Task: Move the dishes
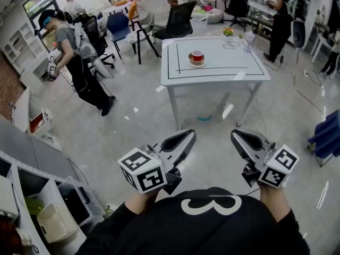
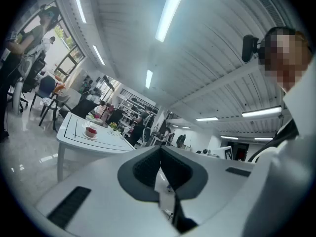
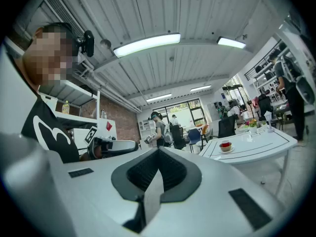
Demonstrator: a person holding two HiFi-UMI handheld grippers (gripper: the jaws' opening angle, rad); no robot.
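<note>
A red cup on a white saucer (image 1: 197, 58) stands near the middle of a white table (image 1: 212, 70) marked with black tape lines, some way ahead of me. Both grippers are held low in front of my body, well short of the table. My left gripper (image 1: 190, 134) and my right gripper (image 1: 234, 135) point toward the table, each shut with nothing between the jaws. The cup and saucer (image 2: 91, 131) show small and far at the left of the left gripper view. They (image 3: 225, 145) also show at the right of the right gripper view.
A small flower pot (image 1: 228, 32) and a clear glass (image 1: 249, 40) stand at the table's far edge. A person (image 1: 79, 62) stands at the left by office chairs (image 1: 178, 20). Shelving (image 1: 37, 195) lines the near left, and a blue object (image 1: 326, 137) sits at the right.
</note>
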